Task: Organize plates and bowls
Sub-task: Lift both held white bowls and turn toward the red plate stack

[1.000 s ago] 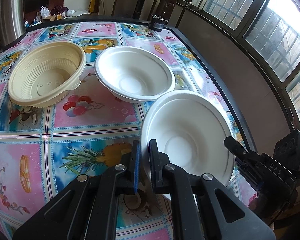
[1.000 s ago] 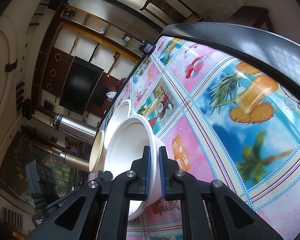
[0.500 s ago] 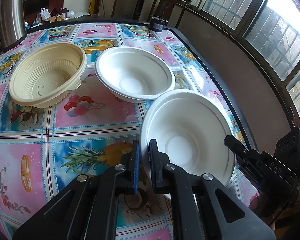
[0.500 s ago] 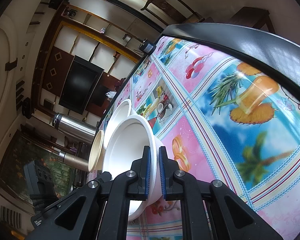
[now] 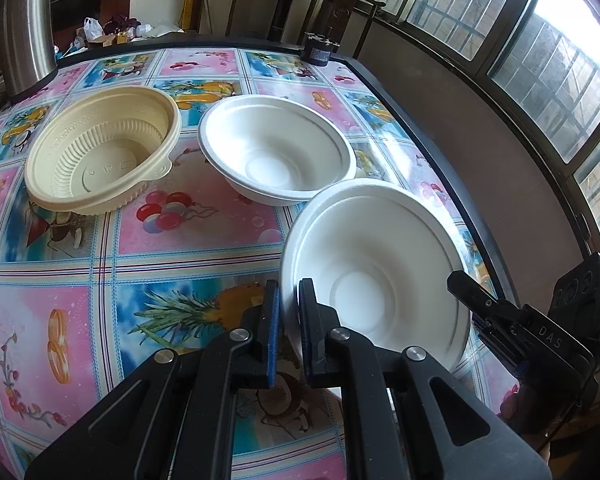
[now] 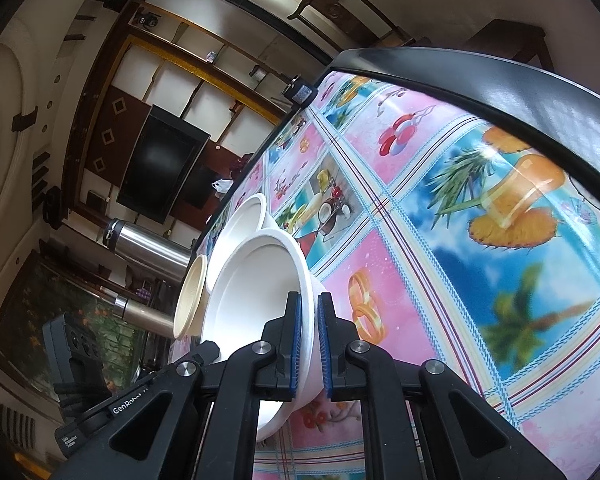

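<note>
A white bowl [image 5: 376, 268] is held tilted above the table's near right part. My left gripper [image 5: 287, 300] is shut on its left rim. My right gripper [image 6: 309, 312] is shut on its opposite rim [image 6: 306, 280]; its body shows in the left wrist view [image 5: 540, 340]. A second white bowl [image 5: 276, 156] rests upright on the table just beyond it, also in the right wrist view [image 6: 244, 220]. A beige ribbed bowl [image 5: 100, 156] sits to the left of that one; its edge shows in the right wrist view [image 6: 188, 300].
The table [image 5: 100, 280] has a colourful fruit-print cloth and a black edge [image 5: 440, 160] along the right. A steel thermos [image 5: 24, 28] stands at the far left corner. A small dark jar [image 5: 320, 50] sits at the far edge. Windows line the right.
The held white bowl has shifted very slightly; both grippers stay shut on its rim. The other bowls have not moved.
</note>
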`<move>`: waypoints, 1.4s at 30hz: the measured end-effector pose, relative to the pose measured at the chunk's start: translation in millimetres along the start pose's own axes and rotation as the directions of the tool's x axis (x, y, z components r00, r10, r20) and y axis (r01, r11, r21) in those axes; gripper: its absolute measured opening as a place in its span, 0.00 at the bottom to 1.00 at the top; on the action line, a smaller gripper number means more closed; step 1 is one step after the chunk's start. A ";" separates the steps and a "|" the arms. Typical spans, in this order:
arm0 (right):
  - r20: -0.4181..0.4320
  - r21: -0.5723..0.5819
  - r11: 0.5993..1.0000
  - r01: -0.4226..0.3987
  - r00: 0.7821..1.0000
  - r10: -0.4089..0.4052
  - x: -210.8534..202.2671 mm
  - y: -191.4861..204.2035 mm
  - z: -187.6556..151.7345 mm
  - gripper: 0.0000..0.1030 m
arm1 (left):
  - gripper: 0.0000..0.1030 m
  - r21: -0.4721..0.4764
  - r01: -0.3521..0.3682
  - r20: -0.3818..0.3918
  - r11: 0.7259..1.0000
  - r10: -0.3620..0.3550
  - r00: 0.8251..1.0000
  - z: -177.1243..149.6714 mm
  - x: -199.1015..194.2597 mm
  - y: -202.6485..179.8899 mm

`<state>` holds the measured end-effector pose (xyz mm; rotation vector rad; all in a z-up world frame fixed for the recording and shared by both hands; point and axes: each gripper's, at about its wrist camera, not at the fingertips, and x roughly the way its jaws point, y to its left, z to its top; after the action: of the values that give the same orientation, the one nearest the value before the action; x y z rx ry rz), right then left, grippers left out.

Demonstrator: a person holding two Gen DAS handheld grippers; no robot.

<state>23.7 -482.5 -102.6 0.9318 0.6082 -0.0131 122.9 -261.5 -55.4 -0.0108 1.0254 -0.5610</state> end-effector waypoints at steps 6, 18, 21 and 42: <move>-0.002 -0.011 1.000 0.003 1.000 -0.003 1.8 2.0 0.2 0.09 | 0.07 0.001 -0.001 0.001 1.000 0.001 1.000 -0.2 -0.1 0.2; 0.003 -0.030 0.999 0.010 1.000 -0.010 2.9 6.5 -1.1 0.09 | 0.07 0.001 -0.017 0.007 1.000 0.017 1.000 -1.2 -2.5 3.5; 0.006 -0.045 0.999 0.018 1.000 -0.018 4.8 9.8 -3.3 0.09 | 0.07 -0.002 -0.023 0.011 1.000 0.023 1.000 -2.2 -3.7 5.4; -0.039 -0.177 0.984 -0.004 0.999 -0.003 24.1 51.8 -32.6 0.09 | 0.08 -0.067 -0.091 0.048 0.994 0.094 0.994 -33.1 -36.0 62.0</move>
<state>41.7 -420.5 -90.2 0.7608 0.6344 0.0596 109.1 -183.9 -60.5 -0.0345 0.9886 -0.4411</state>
